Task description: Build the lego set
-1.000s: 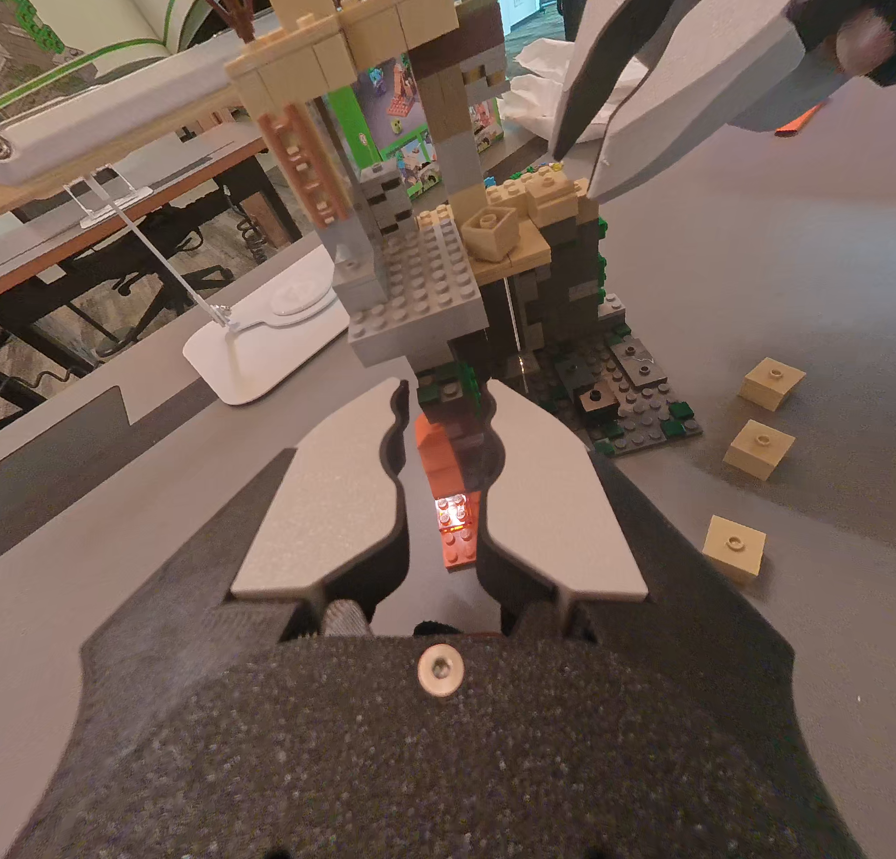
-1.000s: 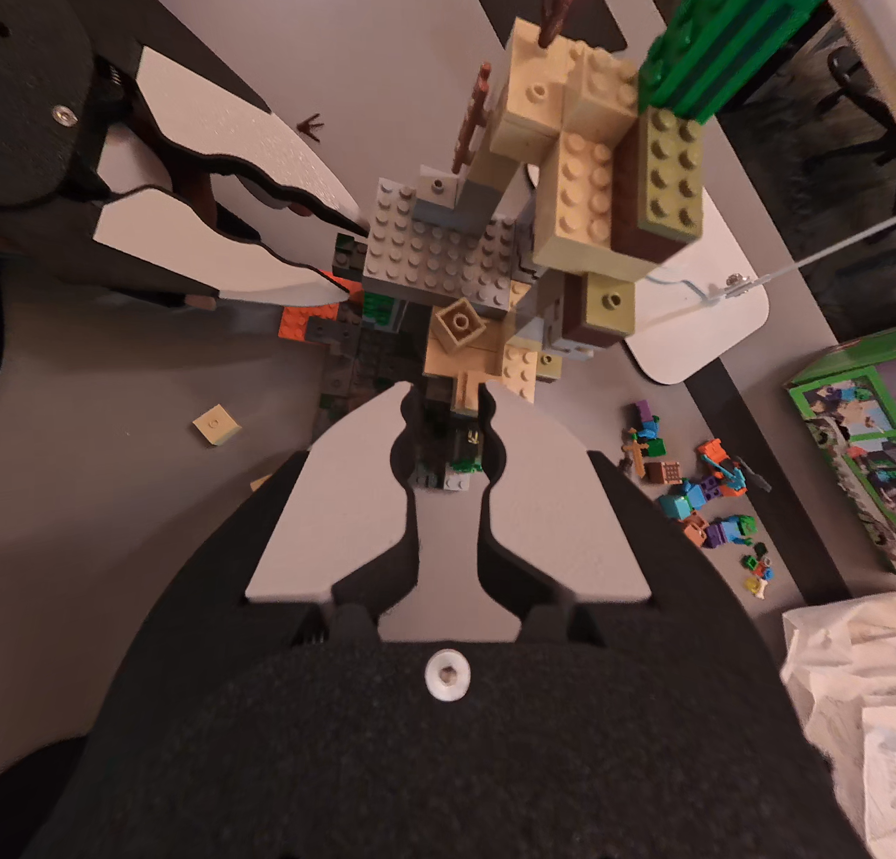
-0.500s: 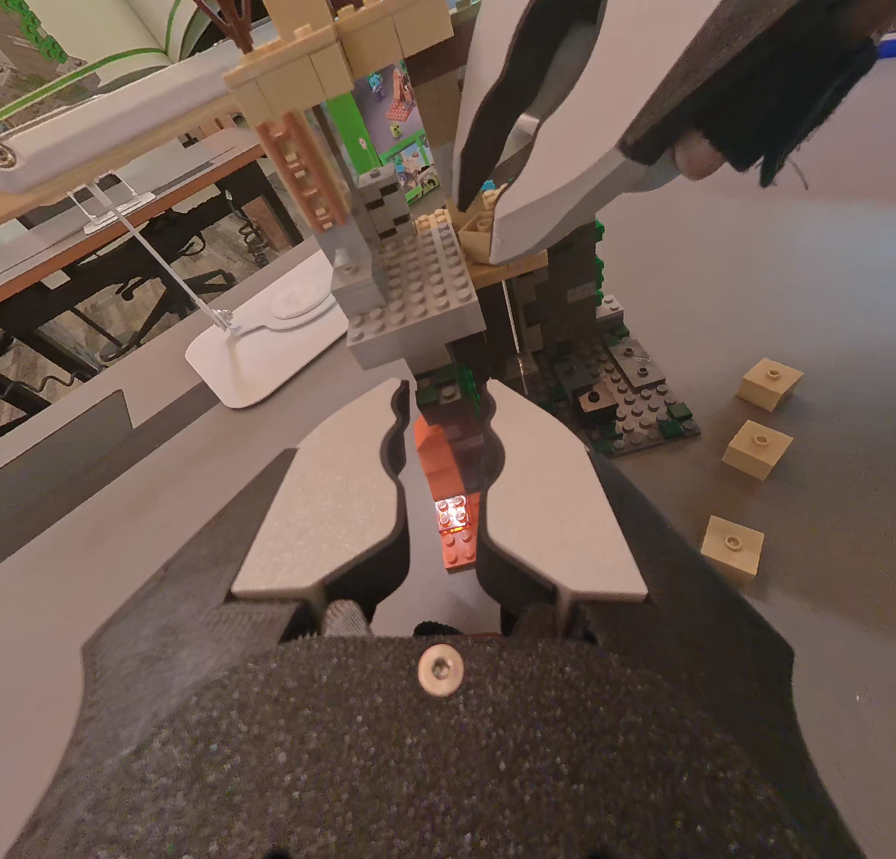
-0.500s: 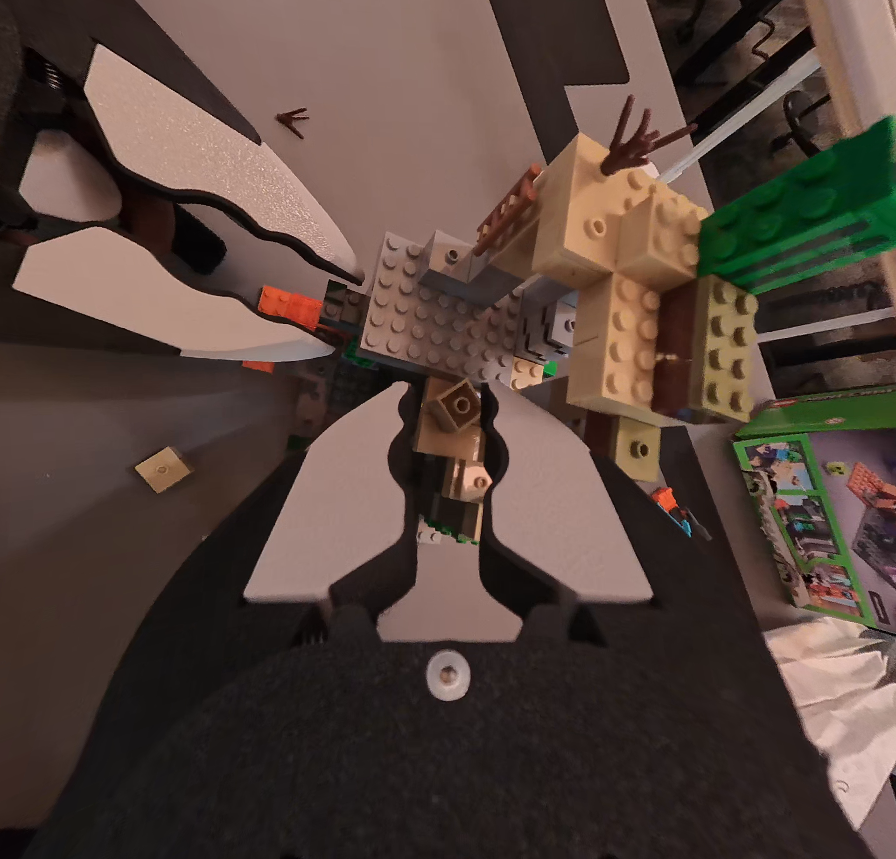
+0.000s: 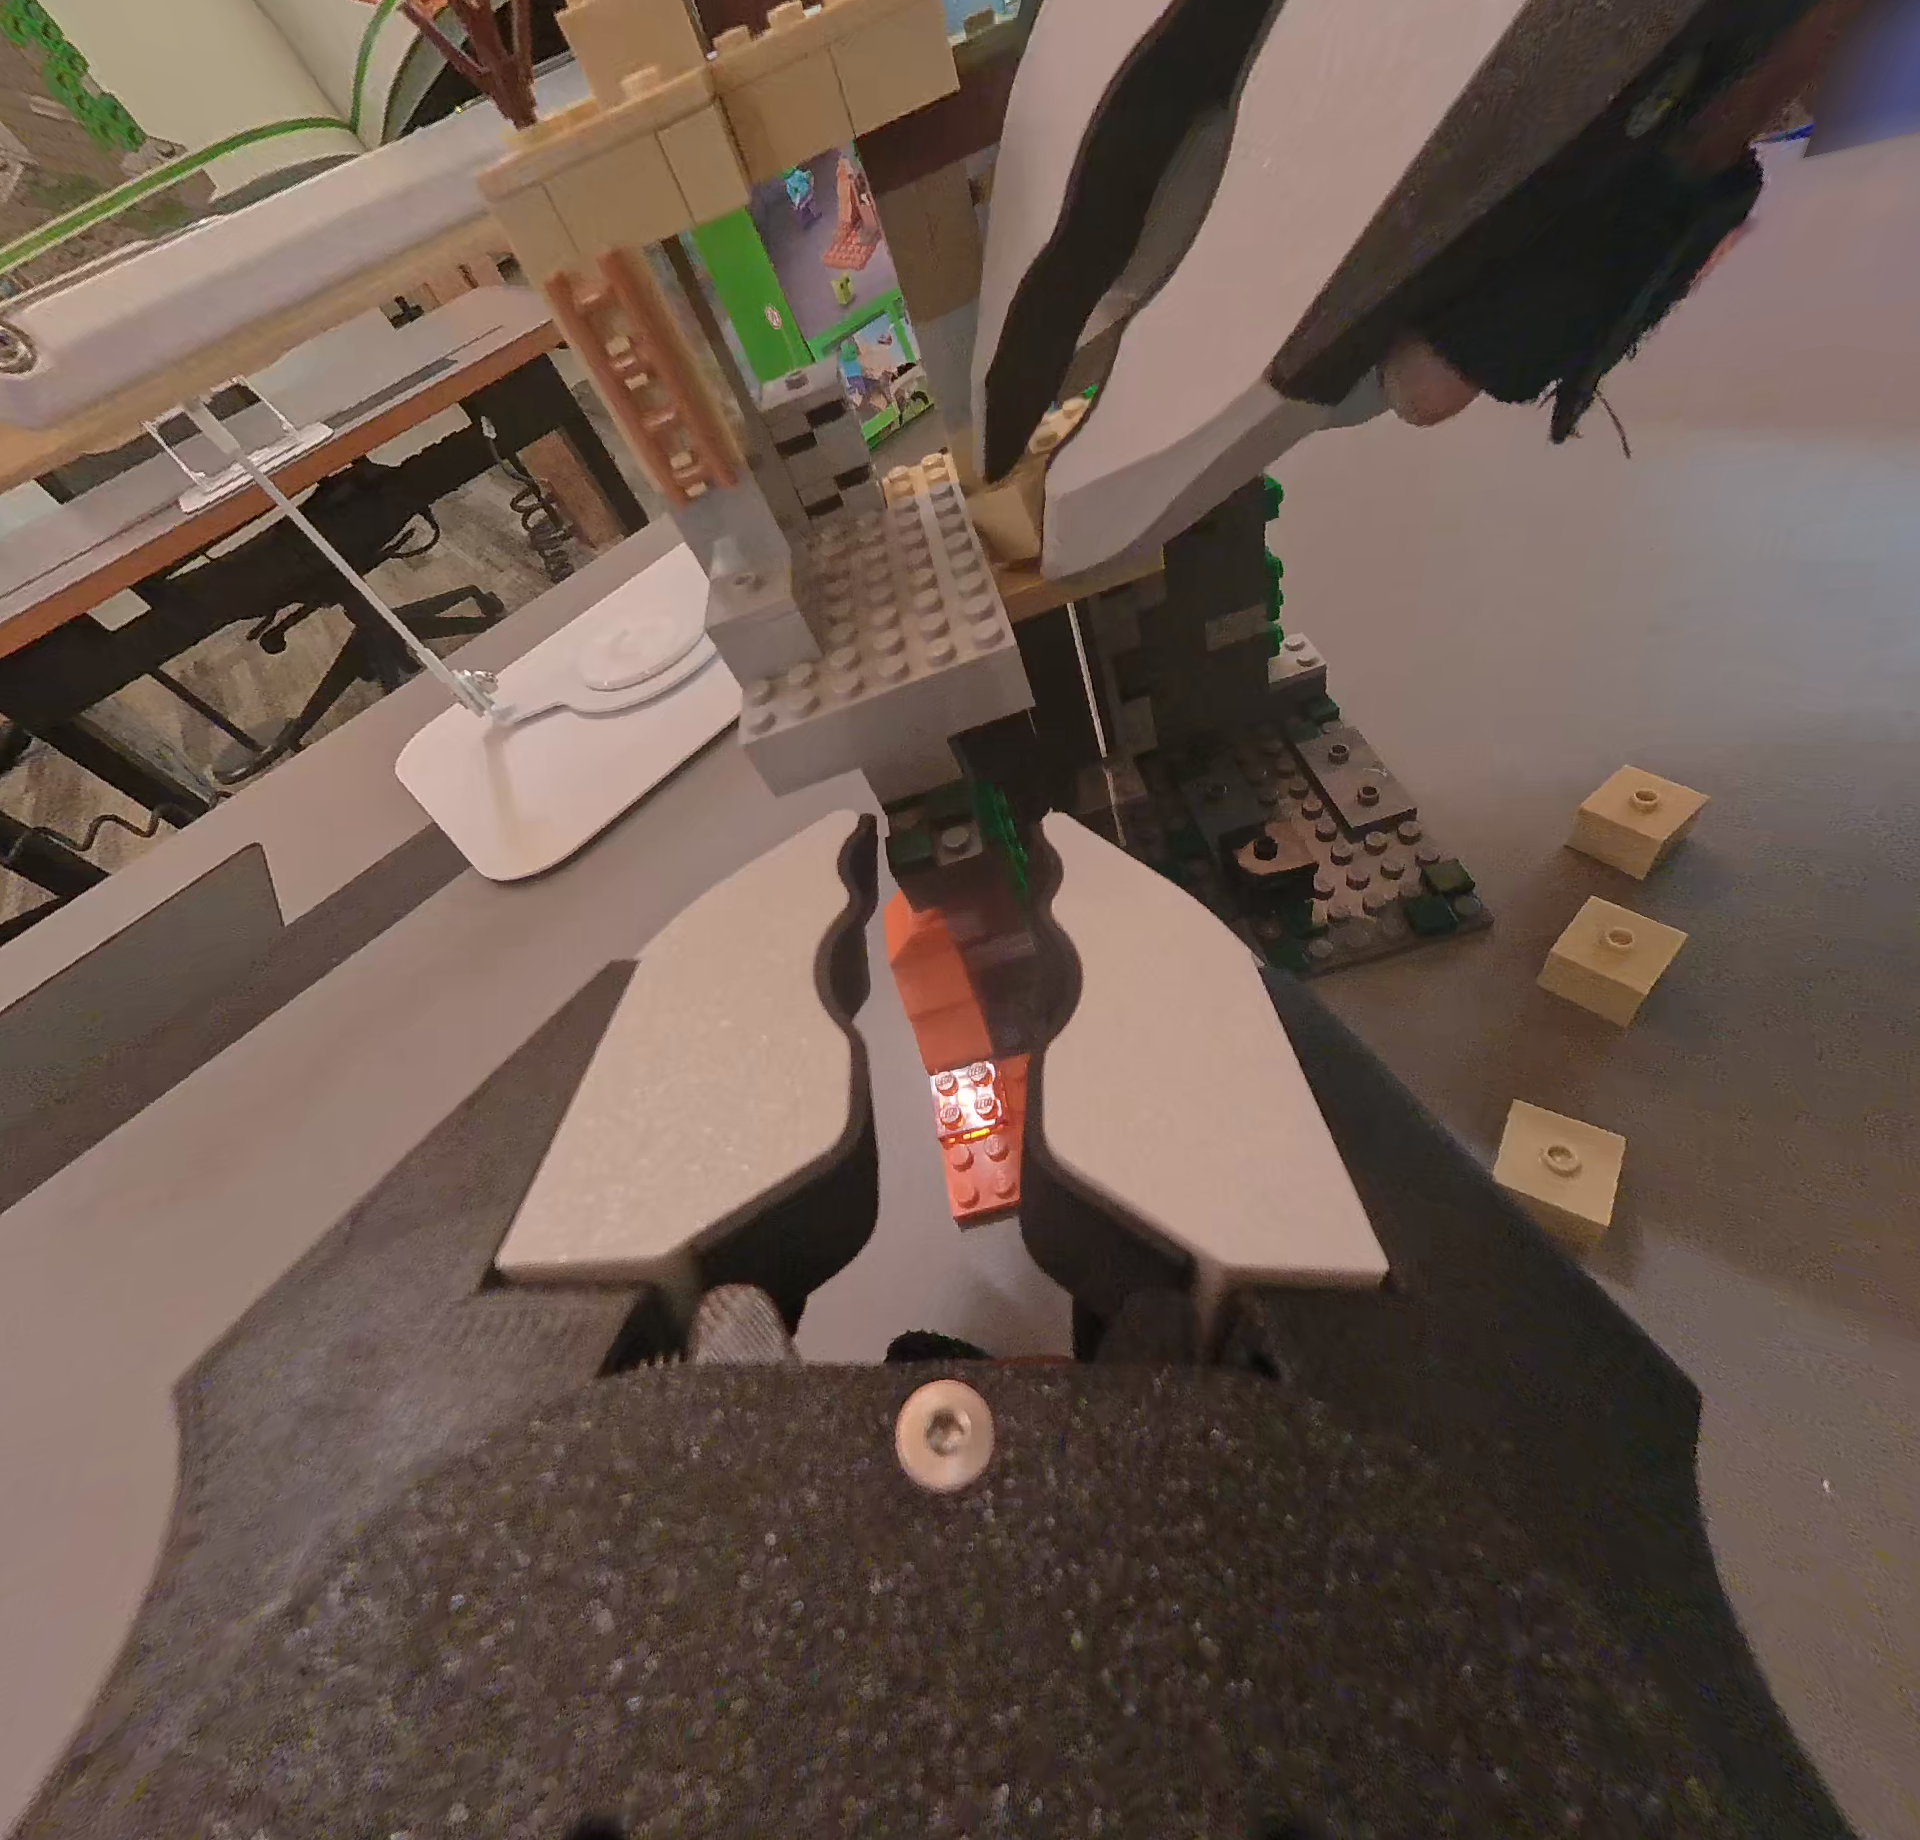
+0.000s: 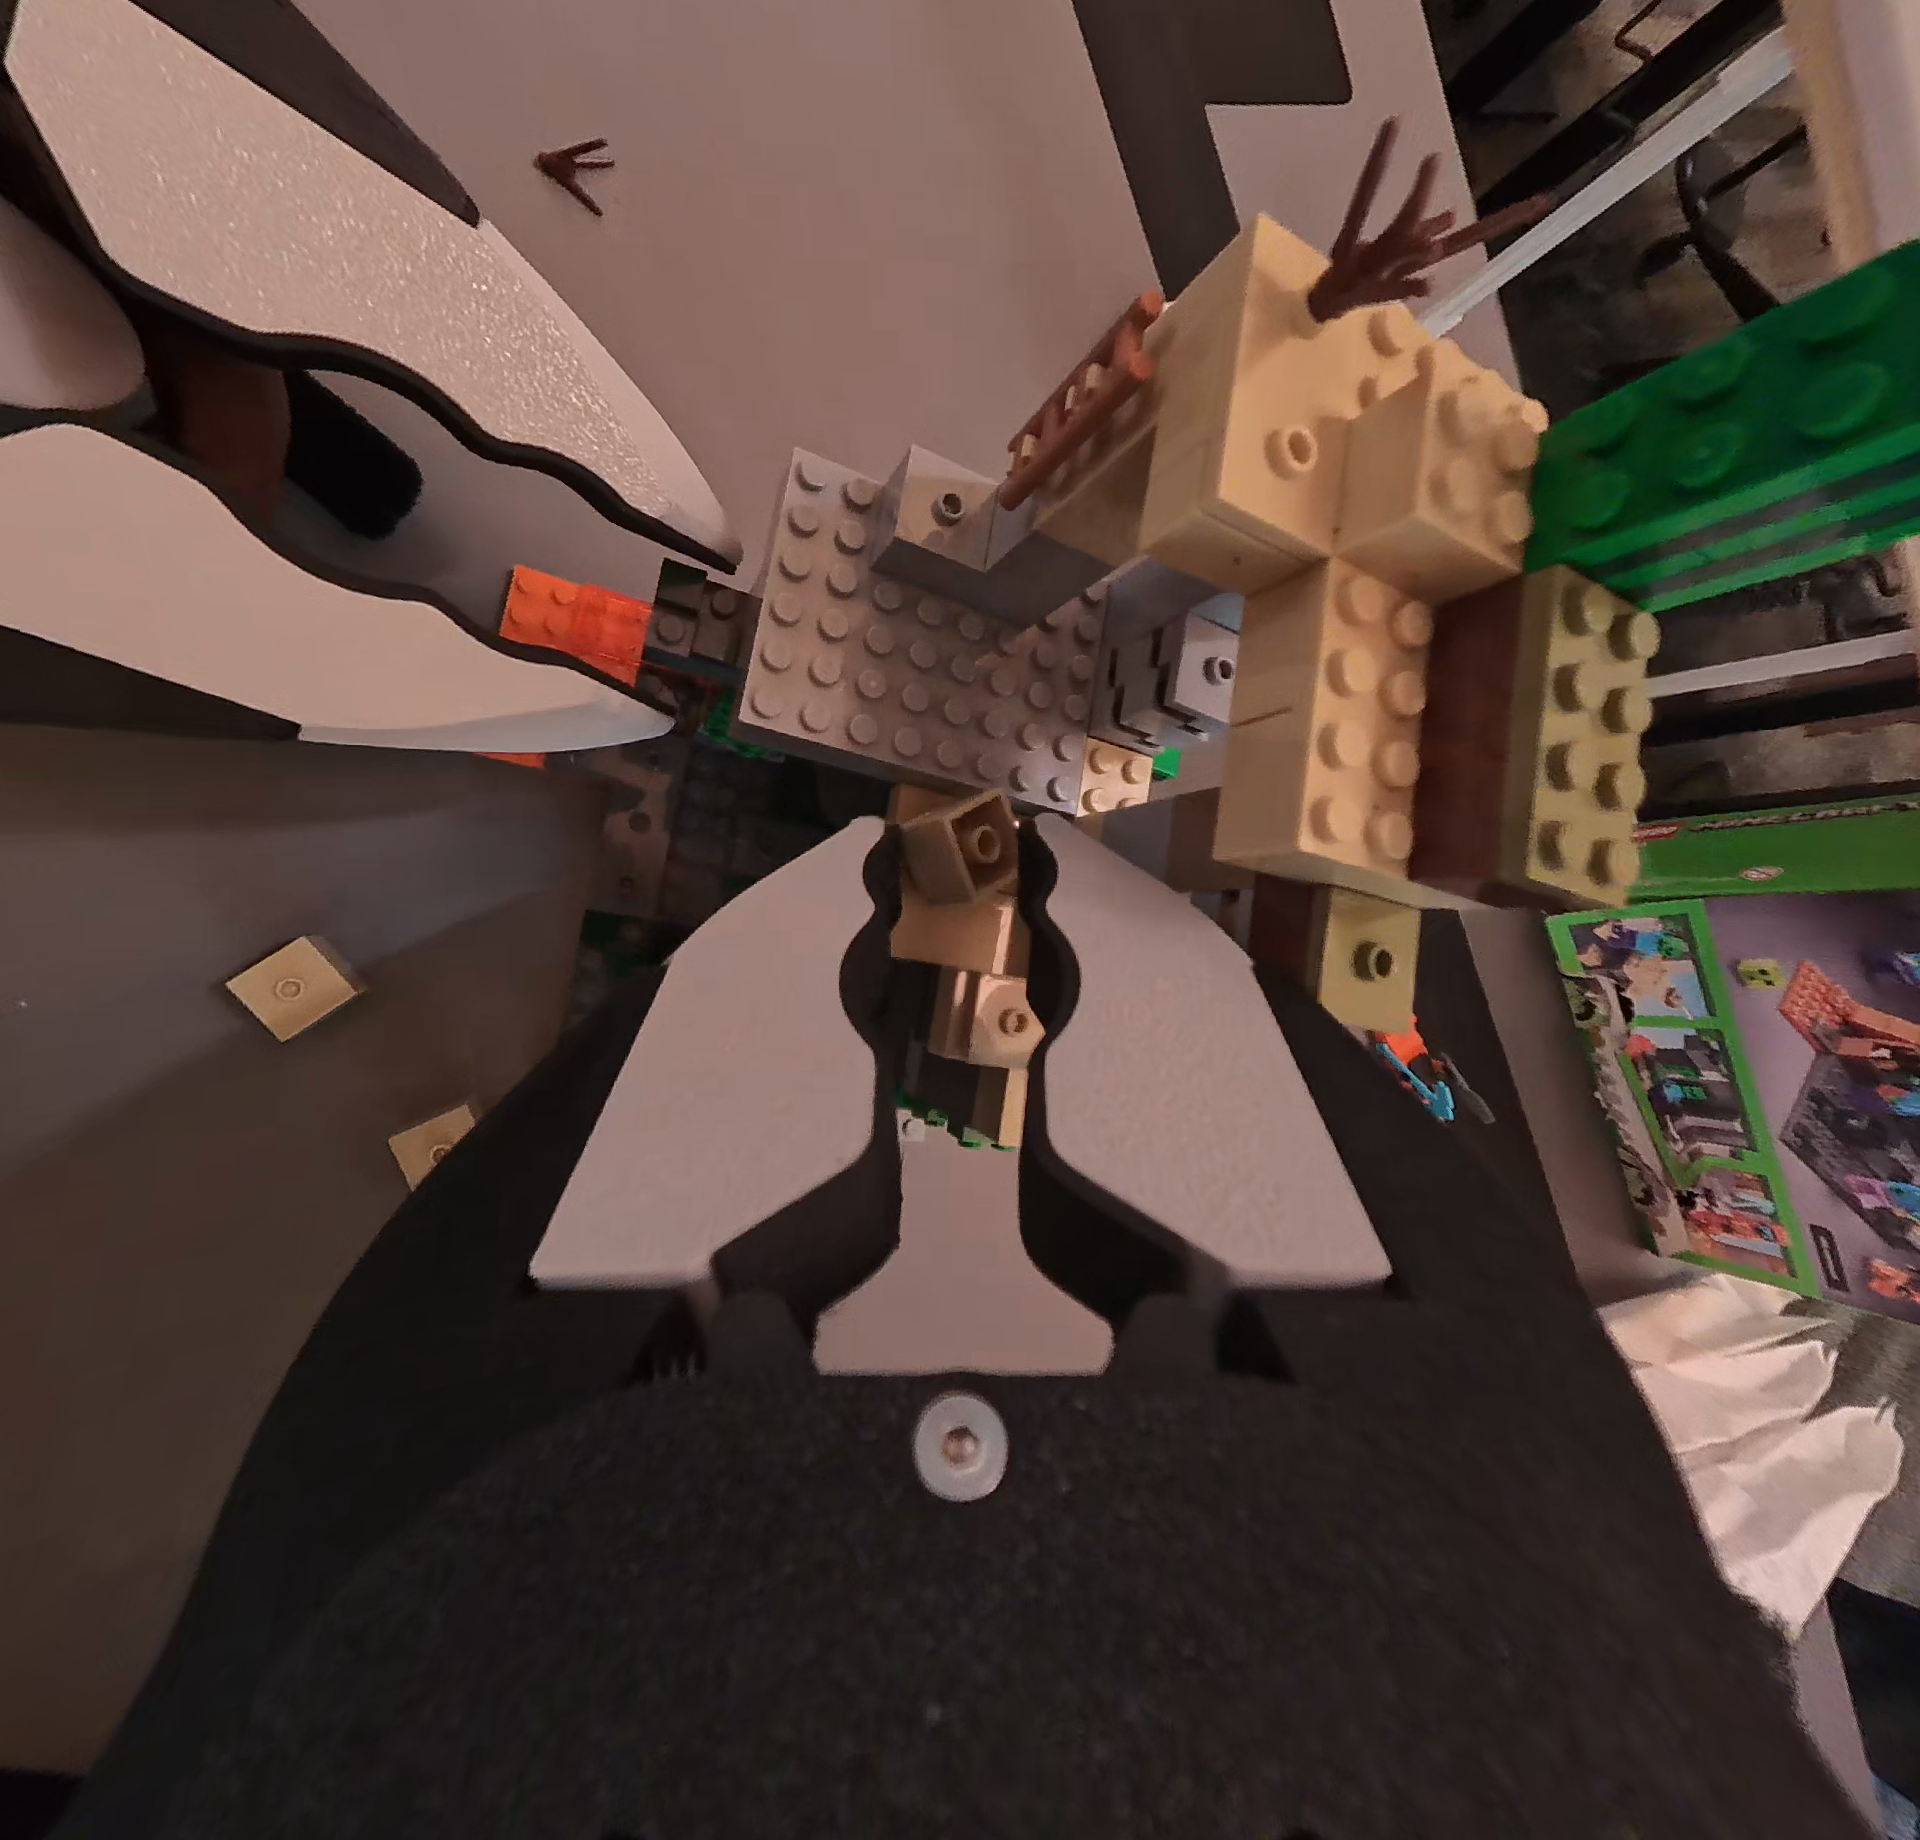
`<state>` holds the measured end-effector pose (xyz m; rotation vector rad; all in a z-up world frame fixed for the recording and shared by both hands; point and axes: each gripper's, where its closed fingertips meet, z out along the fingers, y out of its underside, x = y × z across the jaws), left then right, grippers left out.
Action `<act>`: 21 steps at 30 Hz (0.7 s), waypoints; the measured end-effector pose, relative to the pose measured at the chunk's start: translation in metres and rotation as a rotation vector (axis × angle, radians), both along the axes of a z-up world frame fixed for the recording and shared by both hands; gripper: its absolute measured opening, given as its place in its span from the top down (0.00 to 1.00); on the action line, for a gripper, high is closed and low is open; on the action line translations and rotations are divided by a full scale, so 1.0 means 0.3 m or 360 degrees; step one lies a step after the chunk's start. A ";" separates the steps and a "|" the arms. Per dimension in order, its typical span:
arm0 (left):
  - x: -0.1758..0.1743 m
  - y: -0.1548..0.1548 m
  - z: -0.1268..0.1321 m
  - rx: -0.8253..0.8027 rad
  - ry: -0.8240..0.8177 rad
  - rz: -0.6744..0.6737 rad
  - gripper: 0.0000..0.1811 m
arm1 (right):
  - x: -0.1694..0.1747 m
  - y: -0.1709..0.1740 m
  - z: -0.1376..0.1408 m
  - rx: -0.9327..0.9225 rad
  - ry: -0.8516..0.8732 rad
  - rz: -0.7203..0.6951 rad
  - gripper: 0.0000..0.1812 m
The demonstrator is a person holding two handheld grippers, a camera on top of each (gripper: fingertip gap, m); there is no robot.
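The lego build stands on the grey table, with a grey studded platform [image 5: 894, 627] [image 6: 914, 668], a tan top [image 5: 727, 117] and a brown ladder [image 5: 644, 377]. My left gripper [image 5: 956, 834] is shut on the build's lower dark and orange column [image 5: 935, 980]; it also shows in the right wrist view [image 6: 701, 642]. My right gripper [image 6: 954, 834] comes down from above with its jaws a narrow gap apart, on either side of a tilted tan brick [image 6: 966, 845] that sits on the tan ledge beside the platform. It also shows in the left wrist view [image 5: 1018, 517].
Three loose tan tiles [image 5: 1610, 959] lie right of the dark baseplate [image 5: 1330, 855]. A white stand base [image 5: 582, 730] holds the instruction booklet [image 5: 208, 128]. A green lego box [image 6: 1766, 1063], small figure parts [image 6: 1423, 1073] and a white bag [image 6: 1766, 1427] lie beyond. Spacing between my two grippers at the tips: around 6 cm. Left tips and right tips are each some 7 cm from the brown ladder [image 5: 644, 377]. Seen from the right wrist view [image 6: 1072, 415] as well.
My right gripper has come down from above the build until its fingertips straddle the tilted tan brick. Its jaw gap looks unchanged. The left gripper has stayed put on the column.
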<state>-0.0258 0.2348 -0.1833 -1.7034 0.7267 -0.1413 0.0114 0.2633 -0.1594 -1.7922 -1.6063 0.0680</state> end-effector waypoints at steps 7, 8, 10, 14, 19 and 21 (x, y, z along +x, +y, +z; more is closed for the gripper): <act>0.008 -0.028 0.125 0.0278 -0.0055 -0.0005 0.83 | -0.012 -0.104 0.126 -0.0621 0.0733 0.0045 0.89; 0.018 -0.041 0.152 0.0337 -0.0064 -0.0026 0.83 | -0.014 -0.126 0.164 -0.0773 0.0922 0.0072 0.89; 0.049 -0.071 0.194 0.0435 -0.0061 -0.0077 0.83 | -0.012 -0.175 0.225 -0.1149 0.1269 0.0108 0.89; 0.119 -0.140 0.267 0.0652 -0.0019 -0.0195 0.82 | -0.002 -0.259 0.262 -0.1858 0.1707 0.0154 0.89; 0.182 -0.214 0.304 0.0836 0.0047 -0.0359 0.82 | -0.002 -0.338 0.234 -0.2152 0.1746 0.0205 0.89; 0.188 -0.227 0.309 0.0886 0.0075 -0.0372 0.86 | -0.001 -0.361 0.231 -0.2191 0.1703 0.0231 0.89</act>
